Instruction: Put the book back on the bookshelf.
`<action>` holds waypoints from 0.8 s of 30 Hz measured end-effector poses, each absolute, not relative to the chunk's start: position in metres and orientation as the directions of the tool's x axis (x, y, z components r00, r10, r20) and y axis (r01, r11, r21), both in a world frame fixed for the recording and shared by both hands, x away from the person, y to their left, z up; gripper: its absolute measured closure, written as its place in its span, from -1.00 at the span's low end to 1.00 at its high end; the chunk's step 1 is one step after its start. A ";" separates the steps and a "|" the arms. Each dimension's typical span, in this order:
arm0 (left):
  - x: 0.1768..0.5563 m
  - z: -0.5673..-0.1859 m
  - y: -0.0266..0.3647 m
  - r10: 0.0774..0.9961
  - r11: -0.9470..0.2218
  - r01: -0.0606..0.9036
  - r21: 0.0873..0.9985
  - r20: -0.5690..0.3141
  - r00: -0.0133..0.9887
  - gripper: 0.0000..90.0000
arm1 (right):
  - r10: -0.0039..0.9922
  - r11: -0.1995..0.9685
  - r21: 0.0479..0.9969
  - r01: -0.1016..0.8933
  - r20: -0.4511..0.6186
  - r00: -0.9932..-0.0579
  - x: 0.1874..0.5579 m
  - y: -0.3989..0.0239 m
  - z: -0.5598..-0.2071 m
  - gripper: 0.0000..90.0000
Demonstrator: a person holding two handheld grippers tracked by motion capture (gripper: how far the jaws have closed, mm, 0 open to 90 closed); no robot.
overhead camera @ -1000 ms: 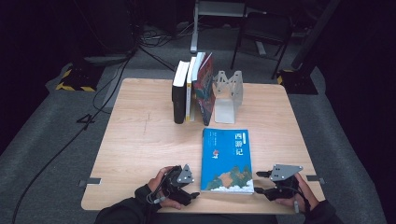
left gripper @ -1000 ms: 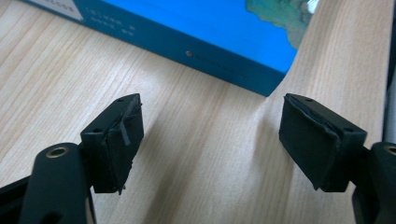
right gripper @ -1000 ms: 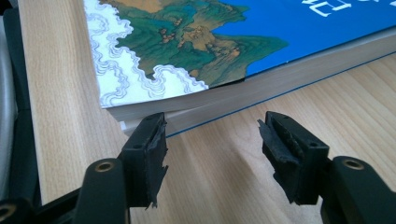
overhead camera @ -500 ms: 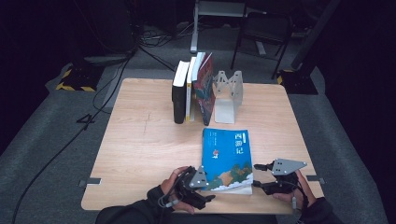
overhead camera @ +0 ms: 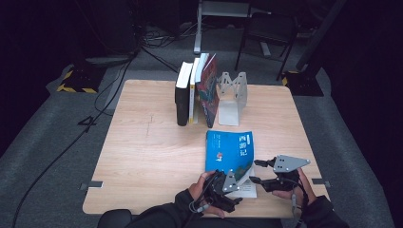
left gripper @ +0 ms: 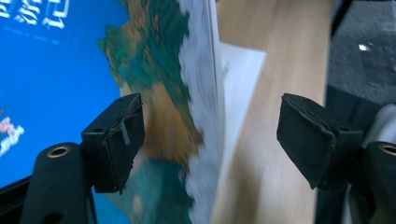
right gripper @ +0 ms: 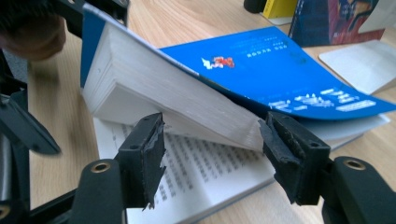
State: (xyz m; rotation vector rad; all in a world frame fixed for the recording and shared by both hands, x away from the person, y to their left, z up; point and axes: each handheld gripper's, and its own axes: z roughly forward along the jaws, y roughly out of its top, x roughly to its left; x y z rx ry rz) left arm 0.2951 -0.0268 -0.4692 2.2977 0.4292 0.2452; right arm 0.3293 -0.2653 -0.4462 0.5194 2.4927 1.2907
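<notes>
A blue paperback book (overhead camera: 229, 149) lies on the wooden table (overhead camera: 142, 156), near the front edge. Its cover and a thick block of pages (right gripper: 177, 98) are lifted at the near end, and a printed page (right gripper: 201, 179) lies bare underneath. My left gripper (overhead camera: 235, 180) is open at the book's near edge. In the left gripper view (left gripper: 210, 140) the raised page block (left gripper: 203, 93) stands between the jaws. My right gripper (overhead camera: 255, 172) is open just right of the book. Its jaws (right gripper: 217, 158) face the gap under the raised pages without touching them.
Several books (overhead camera: 195, 92) stand upright at the back of the table, next to a white metal bookend (overhead camera: 232, 97). The table's left half is bare wood. Cables run across the dark floor (overhead camera: 57, 142) to the left.
My left gripper has moved right to the book's near edge, and the cover and pages there have risen. My right gripper has edged left toward the book.
</notes>
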 end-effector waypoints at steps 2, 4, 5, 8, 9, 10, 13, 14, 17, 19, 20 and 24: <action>0.299 -0.470 -0.030 0.404 -0.633 0.249 0.733 0.038 0.914 -0.44 | 0.438 0.535 0.826 0.178 -0.091 -0.894 0.331 -0.262 -0.444 -0.14; 0.302 -0.470 -0.033 0.436 -0.618 0.270 0.739 0.036 0.899 -0.39 | 0.439 0.532 0.829 0.174 -0.095 -0.893 0.333 -0.259 -0.443 -0.14; 0.304 -0.470 -0.033 0.450 -0.612 0.275 0.741 0.040 0.892 -0.33 | 0.438 0.532 0.829 0.171 -0.097 -0.894 0.333 -0.258 -0.443 -0.14; 0.308 -0.470 -0.034 0.482 -0.594 0.288 0.751 0.046 0.875 -0.11 | 0.438 0.527 0.833 0.165 -0.100 -0.893 0.336 -0.255 -0.442 -0.15; 0.310 -0.470 -0.034 0.487 -0.591 0.292 0.752 0.044 0.872 0.00 | 0.439 0.527 0.834 0.166 -0.100 -0.893 0.336 -0.255 -0.441 -0.16; 0.311 -0.470 -0.033 0.487 -0.589 0.299 0.751 0.035 0.872 0.05 | 0.439 0.526 0.834 0.166 -0.099 -0.893 0.336 -0.255 -0.441 -0.16; 0.311 -0.468 -0.031 0.462 -0.605 0.264 0.751 0.061 0.885 0.18 | 0.446 0.521 0.837 0.170 -0.097 -0.890 0.336 -0.256 -0.442 -0.17; 0.309 -0.467 -0.032 0.454 -0.611 0.242 0.754 0.083 0.887 0.26 | 0.449 0.520 0.838 0.168 -0.101 -0.888 0.336 -0.257 -0.442 -0.17; 0.305 -0.462 -0.032 0.432 -0.633 0.179 0.754 0.153 0.889 0.47 | 0.458 0.517 0.837 0.178 -0.095 -0.884 0.337 -0.259 -0.443 -0.17; 0.306 -0.461 -0.030 0.422 -0.637 0.167 0.753 0.159 0.893 0.58 | 0.464 0.511 0.840 0.183 -0.091 -0.881 0.337 -0.263 -0.443 -0.21; 0.307 -0.459 -0.028 0.418 -0.633 0.168 0.756 0.151 0.896 0.59 | 0.466 0.512 0.840 0.182 -0.093 -0.880 0.337 -0.264 -0.443 -0.21; 0.312 -0.455 -0.015 0.375 -0.634 0.160 0.757 0.121 0.919 0.62 | 0.459 0.535 0.826 0.180 -0.105 -0.882 0.338 -0.264 -0.446 -0.23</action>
